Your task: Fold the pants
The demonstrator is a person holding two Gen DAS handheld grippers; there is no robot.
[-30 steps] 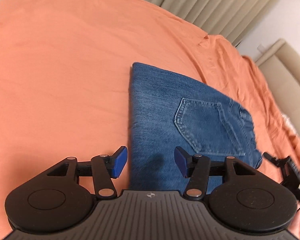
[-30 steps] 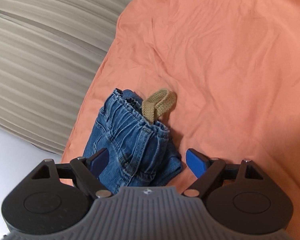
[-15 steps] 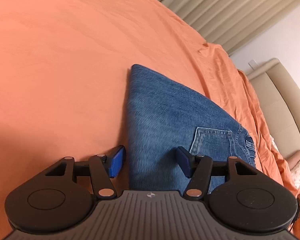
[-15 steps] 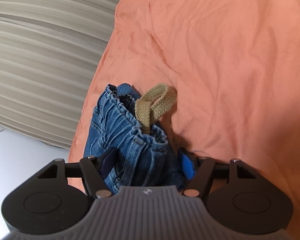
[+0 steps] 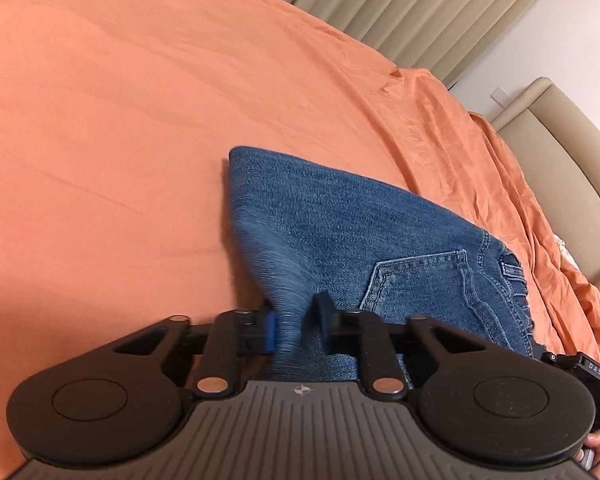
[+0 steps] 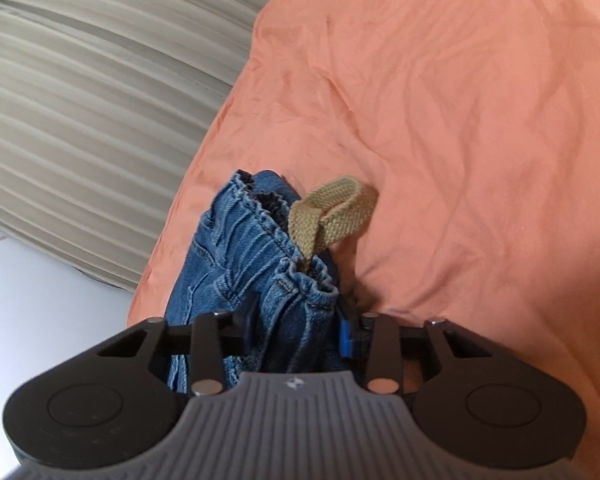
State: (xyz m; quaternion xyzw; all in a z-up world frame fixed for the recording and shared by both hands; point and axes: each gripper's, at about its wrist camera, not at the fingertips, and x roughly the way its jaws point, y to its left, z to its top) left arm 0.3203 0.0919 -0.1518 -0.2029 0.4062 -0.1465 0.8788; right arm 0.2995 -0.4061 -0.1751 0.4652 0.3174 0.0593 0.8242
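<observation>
Folded blue denim pants (image 5: 340, 224) lie on the orange bed sheet (image 5: 100, 120), back pocket (image 5: 416, 284) facing up. My left gripper (image 5: 294, 322) is shut on the near folded edge of the pants, pinching the cloth into a ridge. In the right wrist view the elastic waistband (image 6: 268, 236) bunches up, with a tan woven drawstring loop (image 6: 332, 208) sticking out. My right gripper (image 6: 296, 320) is shut on the waistband end of the pants. The other gripper's body (image 5: 592, 376) shows at the left view's right edge.
Beige curtains (image 5: 400, 4) hang behind the bed. A beige padded headboard (image 5: 564, 152) stands at right. The bed edge (image 6: 172, 216) drops off to a pale floor (image 6: 40, 300) left of the pants in the right wrist view.
Both grippers went from open to shut on the pants. The left one closed on the near folded edge, the right one on the waistband, which now bunches between its fingers.
</observation>
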